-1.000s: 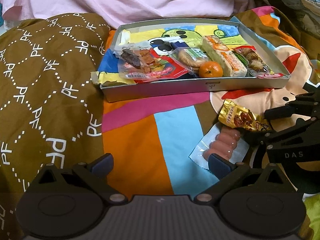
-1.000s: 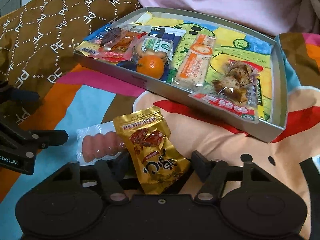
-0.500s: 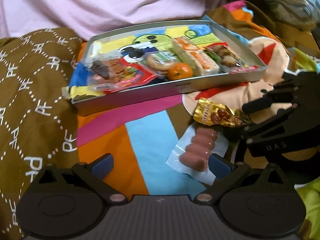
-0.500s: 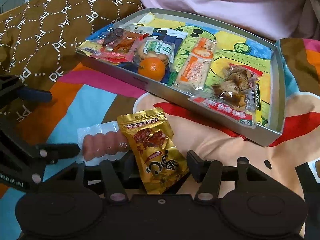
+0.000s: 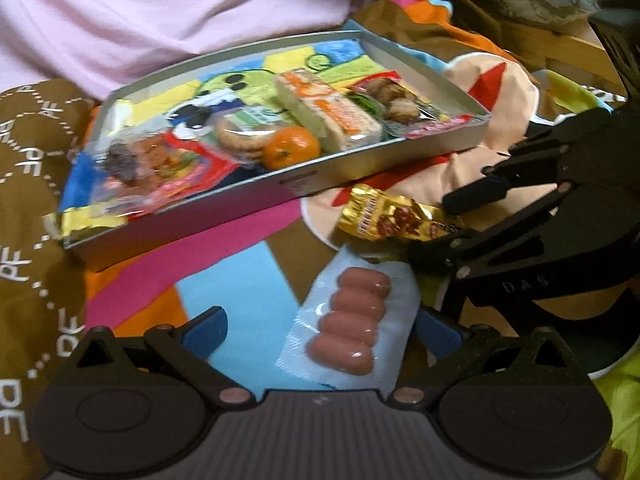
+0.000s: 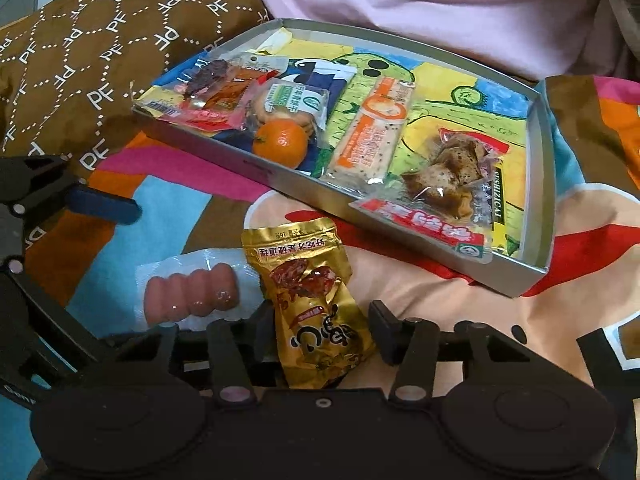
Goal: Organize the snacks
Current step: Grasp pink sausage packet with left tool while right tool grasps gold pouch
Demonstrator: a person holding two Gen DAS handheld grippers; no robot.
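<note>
1. Far left, the brown patterned cushion point(image 6: 100, 60) sits against the tray's left end, on the colourful blanket point(image 5: 224, 280).
2. Your left gripper point(image 5: 320, 330) is spread wide, blue pads either side of the sausage pack point(image 5: 352, 326), neither pad pressing it. It holds nothing.
3. That sausage pack lies flat on the blanket below the tray. From your left camera its long axis runs away from you, tipped a little right; the four sausages lie crosswise, stacked like rungs. In the right view the sausage pack point(image 6: 192, 294) stretches left to right, its right end just beside the gold packet.
4. The gold snack packet point(image 6: 316, 308) is between your right gripper point(image 6: 320, 330) fingers, which stand apart on either side of it; whether they touch it, you cannot tell. Its long axis runs along the fingers, crimped top pointing toward the tray, tilted slightly left.
5. From the left camera, the gold snack packet point(image 5: 396, 220) points left, with the right gripper point(image 5: 452, 220) at its right end.
6. The grey tray point(image 6: 536, 248) lies beyond, already holding, left to right: a red-wrapped snack point(image 6: 216, 92), biscuits point(image 6: 292, 104), a mandarin point(image 6: 280, 144), an orange cracker bar point(image 6: 372, 132) lying lengthwise front to back, and a pack of brown chunks point(image 6: 448, 176).
</note>
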